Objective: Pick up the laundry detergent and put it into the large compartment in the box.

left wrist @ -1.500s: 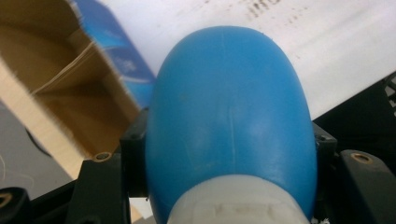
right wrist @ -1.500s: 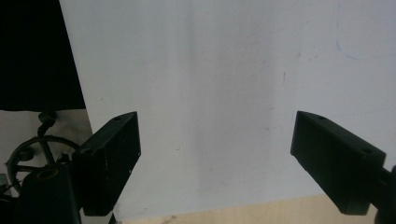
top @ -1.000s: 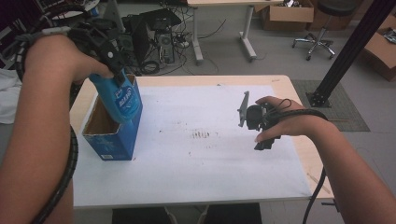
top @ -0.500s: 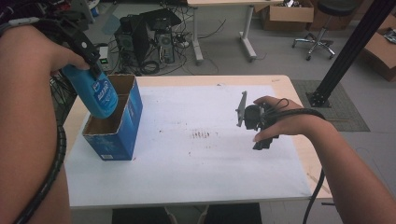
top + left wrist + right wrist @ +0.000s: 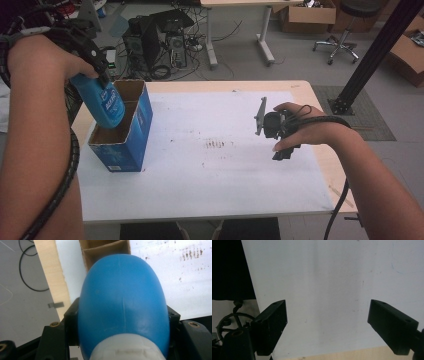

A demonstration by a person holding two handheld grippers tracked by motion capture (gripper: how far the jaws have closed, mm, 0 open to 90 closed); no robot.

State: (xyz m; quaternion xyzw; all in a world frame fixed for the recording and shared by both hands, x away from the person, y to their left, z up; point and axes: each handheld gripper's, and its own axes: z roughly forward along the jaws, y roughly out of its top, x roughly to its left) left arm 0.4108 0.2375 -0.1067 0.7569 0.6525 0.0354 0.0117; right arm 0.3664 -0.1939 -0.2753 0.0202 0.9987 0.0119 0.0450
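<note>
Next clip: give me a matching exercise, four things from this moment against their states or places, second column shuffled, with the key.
Things:
1. blue bottle
2. blue cardboard box
3. right tongs
4. left tongs

States or places:
A. open, nothing between the jaws, over the white sheet
B. stands open-topped near the table's left edge
C. shut on the bottle
D. held tilted above the box

Pairs: 1-D, 2-B, 3-A, 4-C

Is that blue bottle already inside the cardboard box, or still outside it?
Outside, still. The blue bottle hangs tilted above the box, clamped in the left tool, over the open compartments.
</note>
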